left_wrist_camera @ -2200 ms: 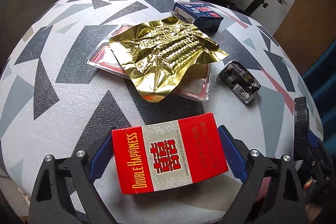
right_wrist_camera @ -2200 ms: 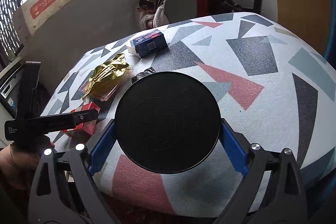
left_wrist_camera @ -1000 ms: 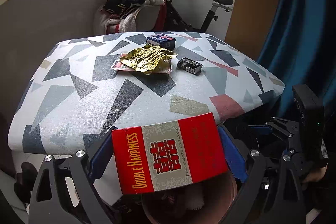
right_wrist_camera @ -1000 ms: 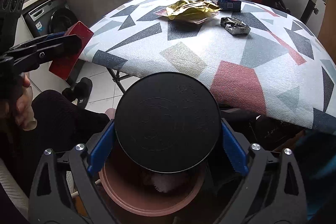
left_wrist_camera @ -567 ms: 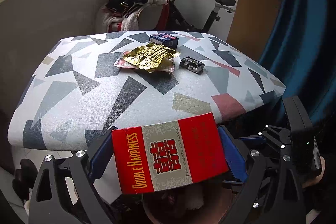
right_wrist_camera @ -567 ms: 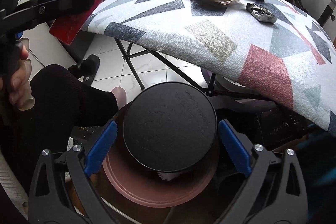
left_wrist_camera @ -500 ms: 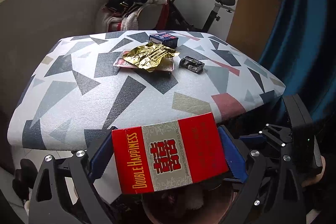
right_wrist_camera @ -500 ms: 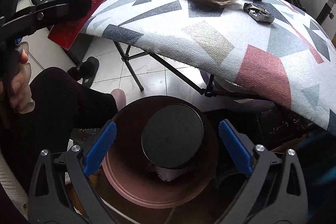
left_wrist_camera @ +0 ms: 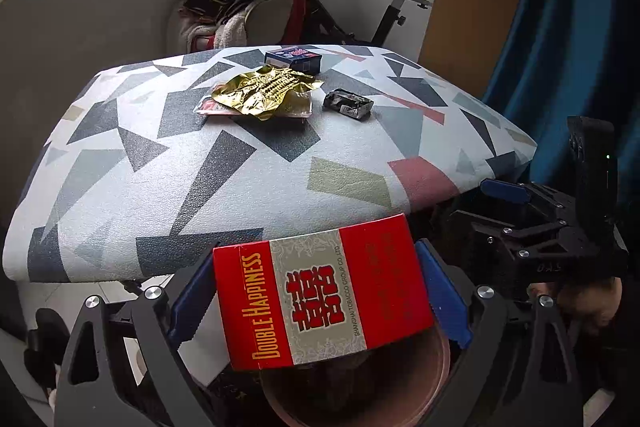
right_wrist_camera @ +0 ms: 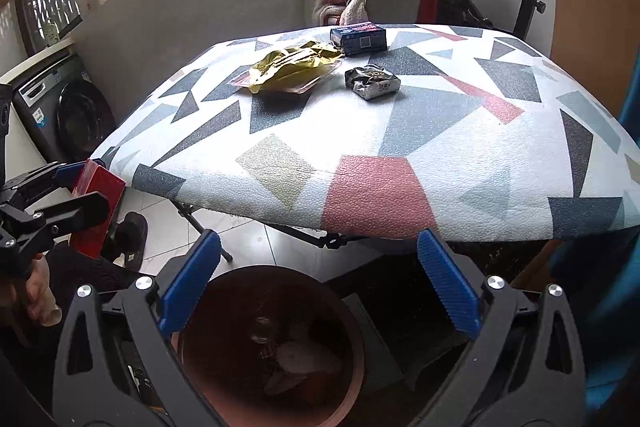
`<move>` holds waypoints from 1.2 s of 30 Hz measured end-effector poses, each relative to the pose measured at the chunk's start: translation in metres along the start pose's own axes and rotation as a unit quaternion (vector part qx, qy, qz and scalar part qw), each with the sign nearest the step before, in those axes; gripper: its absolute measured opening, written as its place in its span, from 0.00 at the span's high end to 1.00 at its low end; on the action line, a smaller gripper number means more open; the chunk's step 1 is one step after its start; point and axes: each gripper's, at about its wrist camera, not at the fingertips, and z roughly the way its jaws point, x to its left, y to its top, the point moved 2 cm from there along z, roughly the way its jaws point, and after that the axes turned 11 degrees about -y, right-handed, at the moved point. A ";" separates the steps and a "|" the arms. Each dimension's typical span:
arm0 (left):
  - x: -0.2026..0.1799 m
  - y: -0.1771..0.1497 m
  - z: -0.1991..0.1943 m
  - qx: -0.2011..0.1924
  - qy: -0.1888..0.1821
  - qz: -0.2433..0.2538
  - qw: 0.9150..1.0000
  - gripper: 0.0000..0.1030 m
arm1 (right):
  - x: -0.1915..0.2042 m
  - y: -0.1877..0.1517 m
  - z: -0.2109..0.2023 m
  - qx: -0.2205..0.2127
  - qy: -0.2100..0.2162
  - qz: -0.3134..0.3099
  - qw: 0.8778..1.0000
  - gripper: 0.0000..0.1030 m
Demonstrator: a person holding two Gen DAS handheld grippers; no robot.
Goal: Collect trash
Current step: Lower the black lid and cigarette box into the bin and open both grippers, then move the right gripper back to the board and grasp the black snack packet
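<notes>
The left gripper point(left_wrist_camera: 316, 301) is clamped on the red cigarette box point(left_wrist_camera: 322, 291), held just over the near rim of the brown bin point(right_wrist_camera: 268, 343) below the tabletop point(right_wrist_camera: 400, 147) edge, apparently ready to drop it in. The right gripper point(right_wrist_camera: 318, 281) hangs above the bin with its jaws apart and empty. Far on the tabletop lie the gold wrapper point(right_wrist_camera: 294, 65), dark crumpled pack point(right_wrist_camera: 372, 81) and blue box point(right_wrist_camera: 358, 39), presumably next to collect.

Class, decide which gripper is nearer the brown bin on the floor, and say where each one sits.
Right. The right gripper hangs open directly over the brown bin; the left gripper, clamping the red box, is off to the side.
</notes>
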 end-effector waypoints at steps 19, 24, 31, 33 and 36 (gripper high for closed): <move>-0.024 -0.005 0.032 0.038 -0.044 0.036 0.998 0.10 | -0.011 -0.002 0.007 0.009 -0.002 0.029 1.000 0.06; -0.029 -0.002 0.026 0.025 -0.049 0.058 0.997 0.06 | -0.013 -0.002 0.007 0.011 -0.002 0.032 0.999 0.06; -0.006 0.012 0.006 -0.019 0.000 0.033 0.999 0.06 | -0.010 -0.003 0.007 0.013 -0.001 0.026 1.000 0.06; 0.002 0.015 0.001 -0.028 0.017 0.025 0.999 0.06 | -0.009 -0.003 0.007 0.013 -0.001 0.026 1.000 0.06; 0.015 0.018 -0.005 -0.036 0.040 0.011 0.998 0.06 | -0.009 -0.003 0.008 0.014 -0.002 0.026 1.000 0.06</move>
